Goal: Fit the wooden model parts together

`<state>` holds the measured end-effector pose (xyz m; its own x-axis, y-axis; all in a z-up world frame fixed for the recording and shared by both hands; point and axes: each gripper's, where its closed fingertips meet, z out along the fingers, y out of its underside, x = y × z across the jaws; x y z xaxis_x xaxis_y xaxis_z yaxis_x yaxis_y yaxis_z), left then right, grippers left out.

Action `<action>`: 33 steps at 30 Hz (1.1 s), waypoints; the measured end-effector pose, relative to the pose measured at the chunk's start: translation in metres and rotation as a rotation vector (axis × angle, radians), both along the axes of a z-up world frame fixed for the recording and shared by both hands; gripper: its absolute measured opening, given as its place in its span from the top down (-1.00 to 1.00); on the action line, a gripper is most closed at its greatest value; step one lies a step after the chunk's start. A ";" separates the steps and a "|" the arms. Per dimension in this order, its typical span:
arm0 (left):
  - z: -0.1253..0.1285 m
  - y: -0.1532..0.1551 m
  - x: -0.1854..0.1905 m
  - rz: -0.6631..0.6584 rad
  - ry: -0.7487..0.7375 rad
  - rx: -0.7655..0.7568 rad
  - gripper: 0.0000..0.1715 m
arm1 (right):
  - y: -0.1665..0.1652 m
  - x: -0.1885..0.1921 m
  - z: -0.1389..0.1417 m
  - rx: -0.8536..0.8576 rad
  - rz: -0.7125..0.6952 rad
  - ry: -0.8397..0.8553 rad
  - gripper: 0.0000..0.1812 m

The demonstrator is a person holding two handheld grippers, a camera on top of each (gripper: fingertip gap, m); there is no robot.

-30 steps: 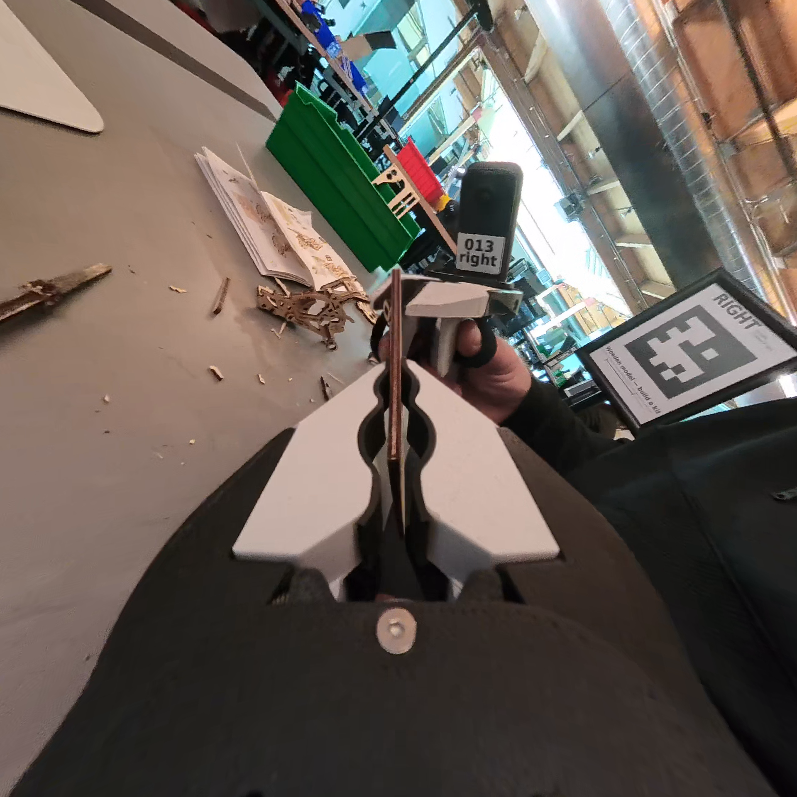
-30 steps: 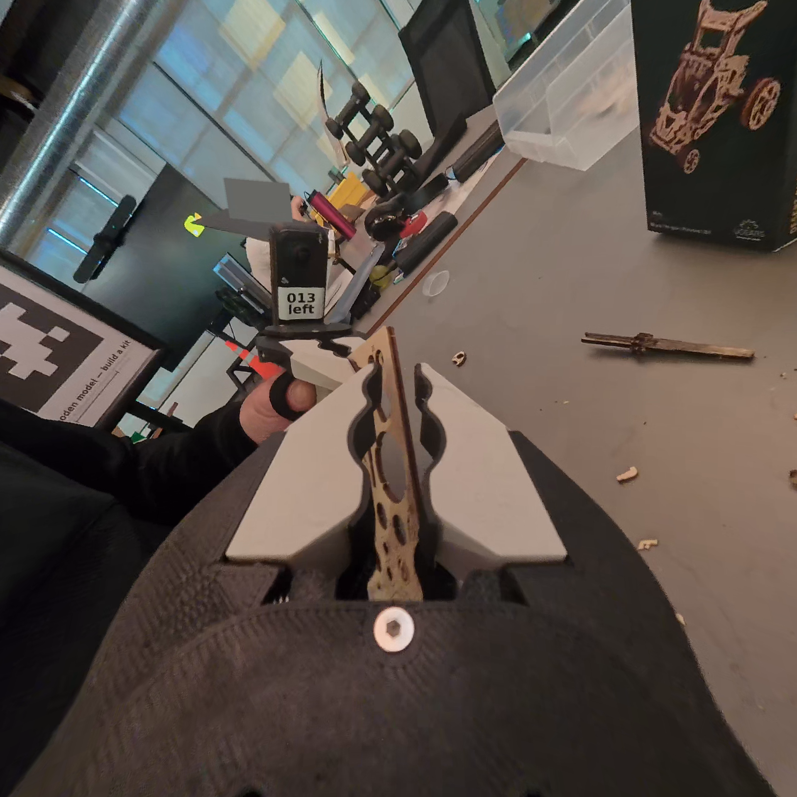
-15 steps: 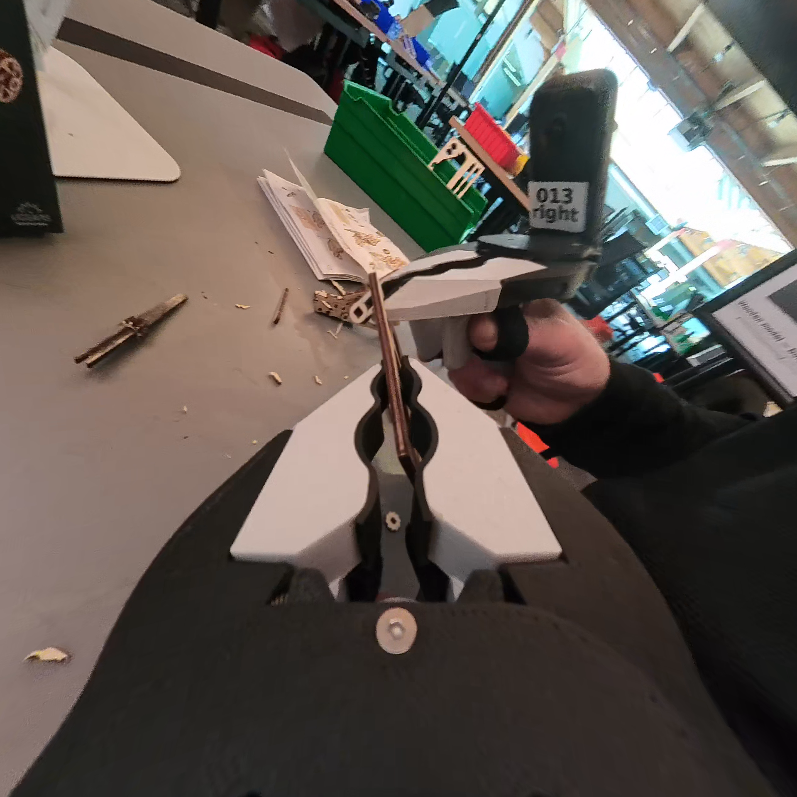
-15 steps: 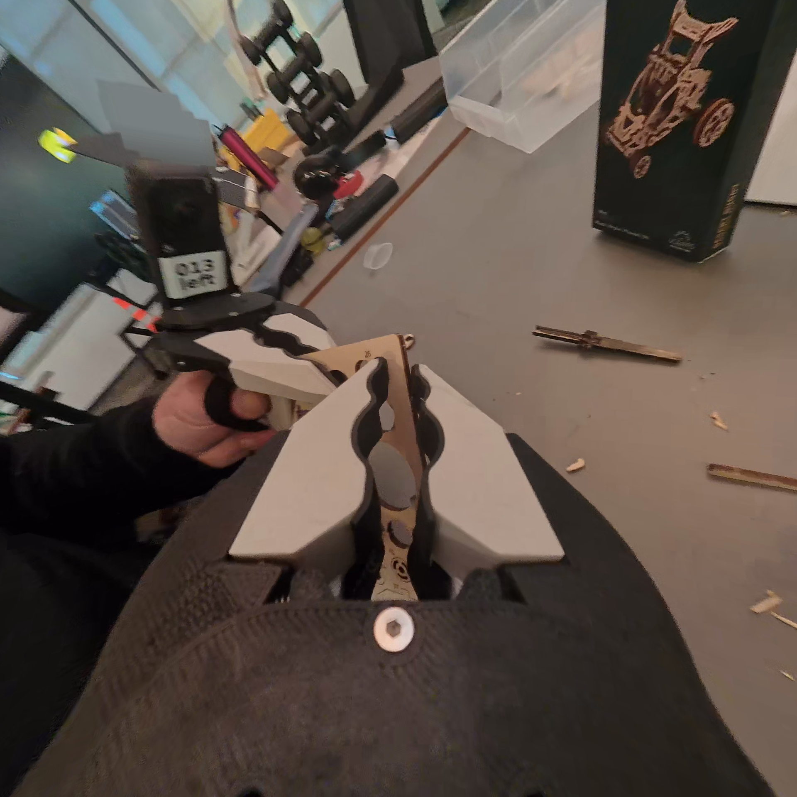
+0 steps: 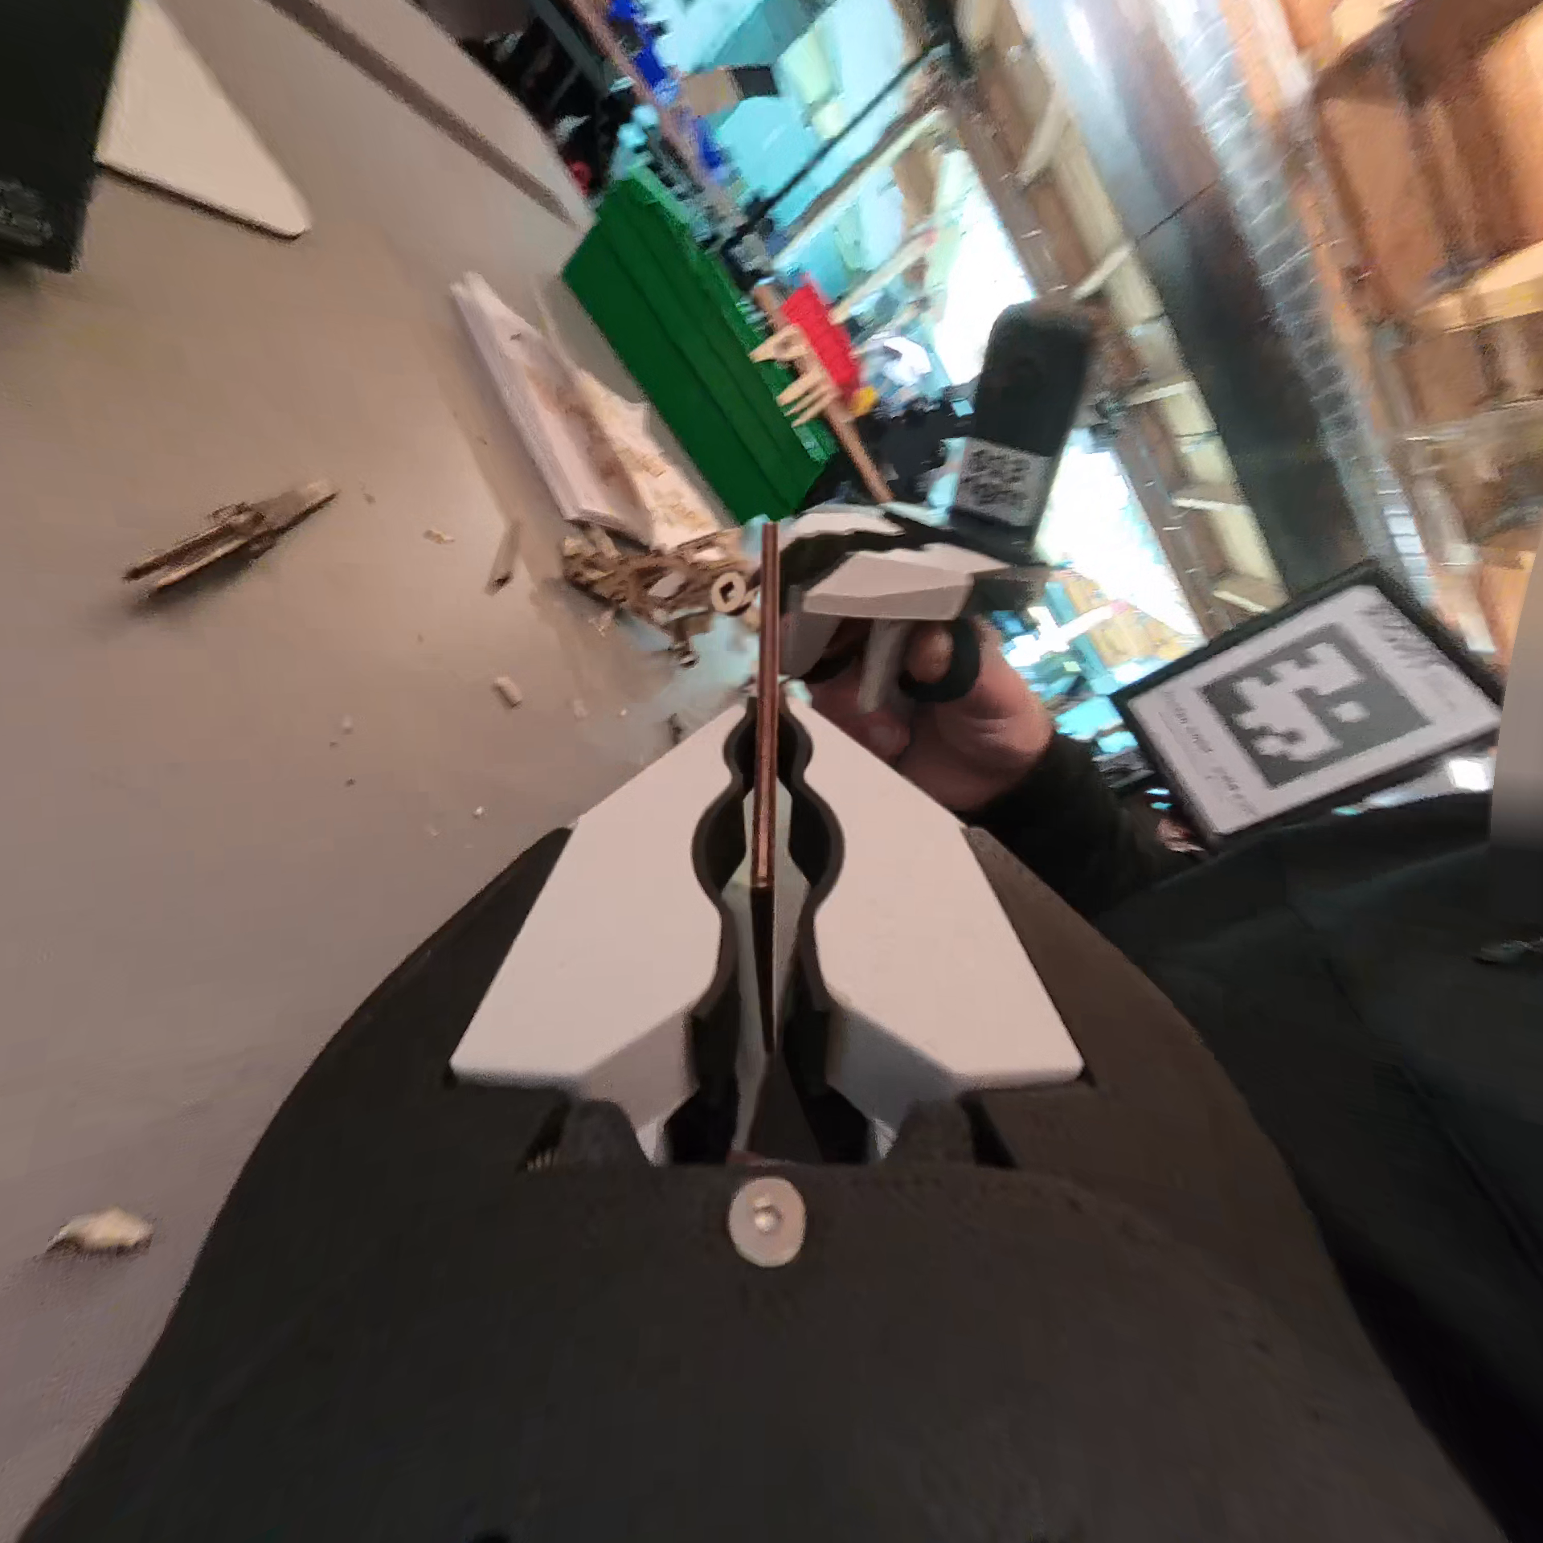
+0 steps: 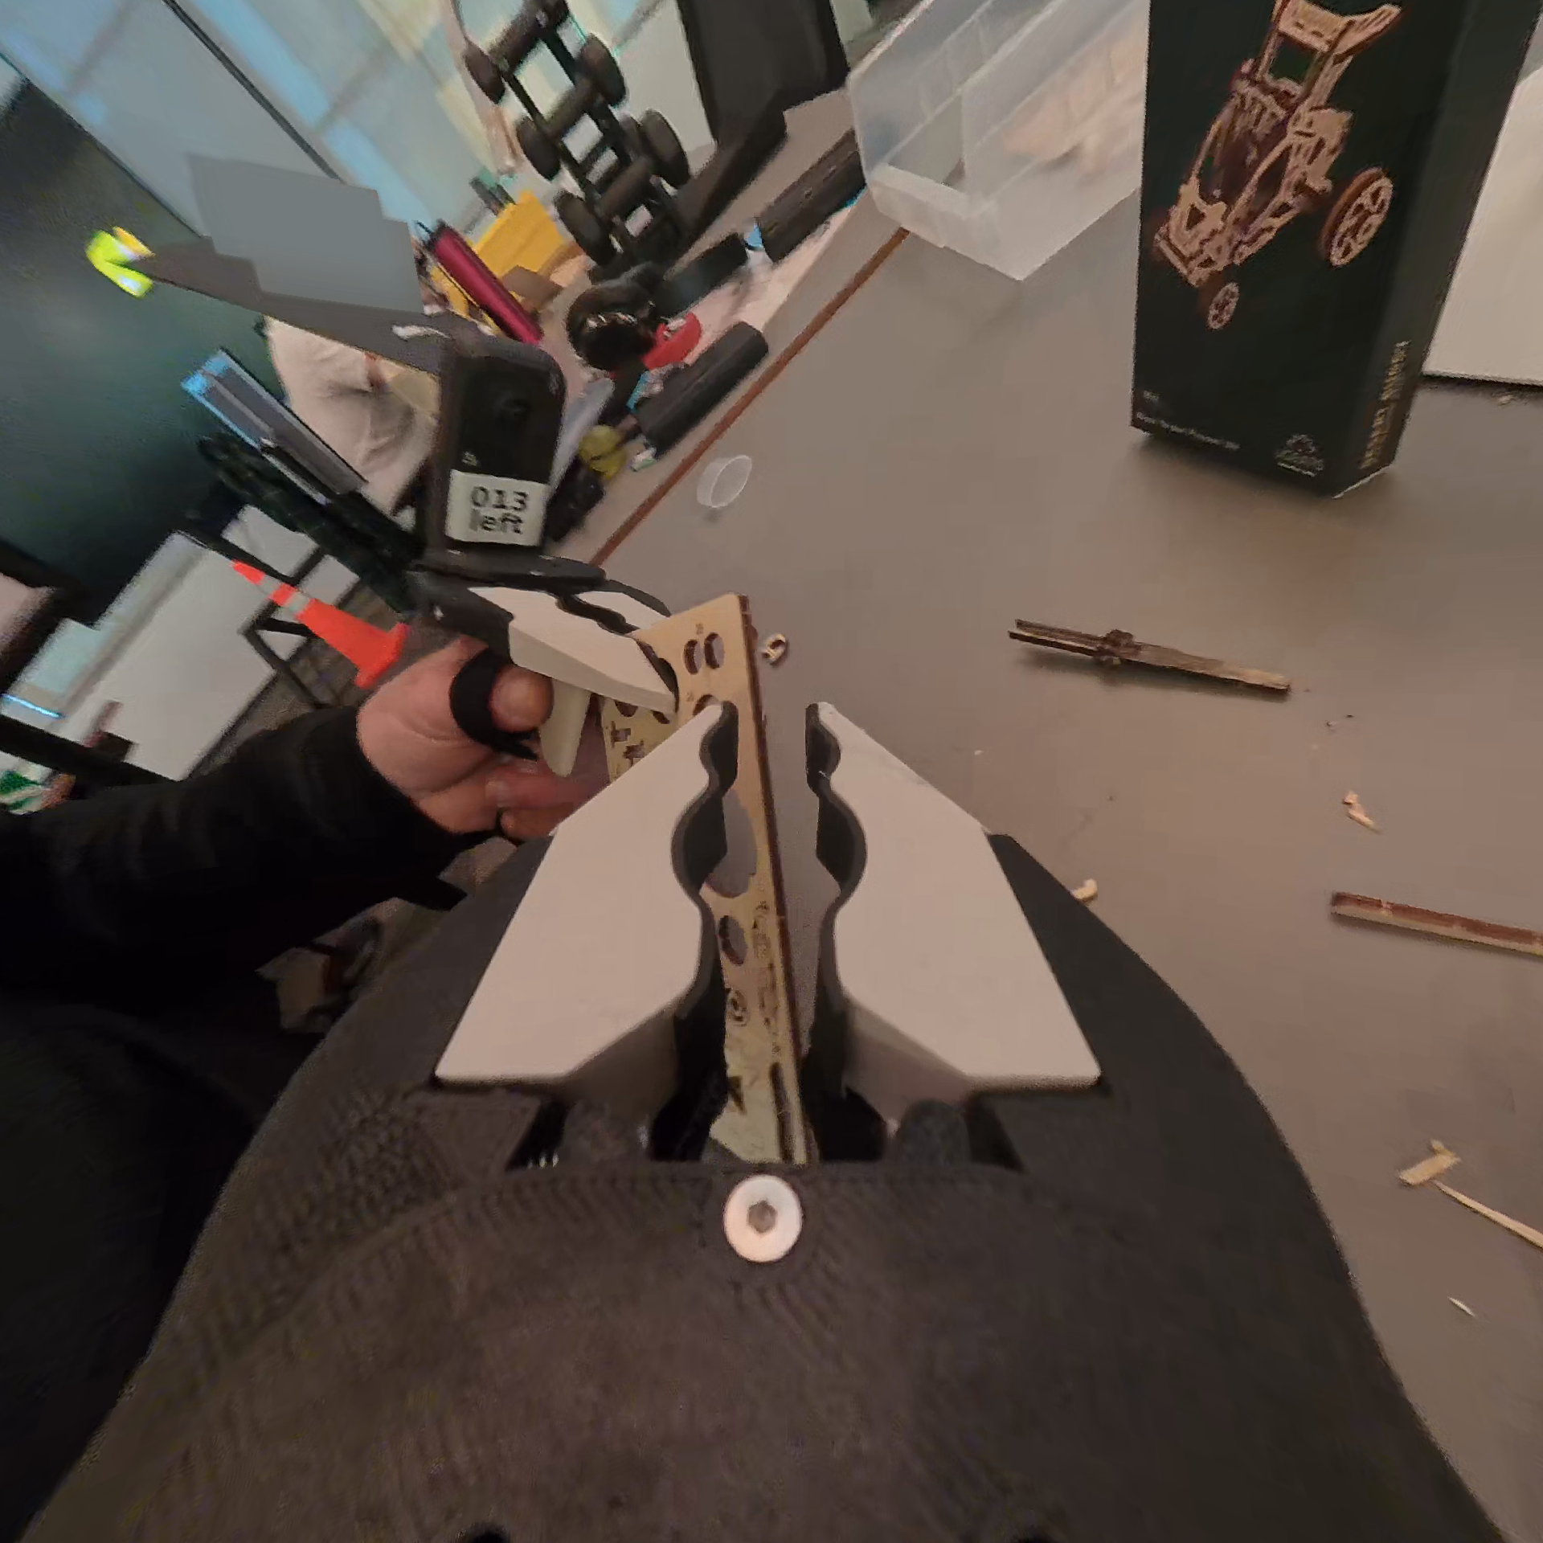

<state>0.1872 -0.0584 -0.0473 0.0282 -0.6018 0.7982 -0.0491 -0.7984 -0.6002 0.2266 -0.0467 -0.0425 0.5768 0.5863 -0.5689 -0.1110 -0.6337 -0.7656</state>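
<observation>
A thin laser-cut wooden sheet [image 5: 766, 618] with punched-out holes is seen edge-on in the left wrist view. My left gripper [image 5: 768, 731] is shut on its lower part and holds it above the grey table [image 5: 250, 751]. In the right wrist view the sheet [image 6: 728, 622] passes between the jaws of my right gripper [image 6: 766, 722]. These jaws stand apart, with the sheet leaning on the left finger and a gap on the right. The left gripper [image 6: 664, 680] grips the sheet's far end there. The right gripper [image 5: 789, 559] shows at the sheet's top edge.
A black kit box [image 6: 1302, 250] and a clear bin [image 6: 985, 142] stand at the back. Wooden strips [image 6: 1144, 655] and chips lie on the table. A booklet [image 5: 568, 434], green bins [image 5: 693, 367] and a pile of wooden parts [image 5: 643, 568] lie ahead of the left gripper. The tips of one gripper are about 5 cm away from the tips of the other.
My right gripper's jaws have opened off the sheet, which they clamped before. The left gripper keeps its grip. Both views have tilted as the hands turned.
</observation>
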 end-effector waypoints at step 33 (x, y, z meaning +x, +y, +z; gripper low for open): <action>0.072 -0.014 -0.033 -0.351 -0.335 0.031 1.00 | -0.019 -0.014 0.066 0.180 0.266 -0.024 1.00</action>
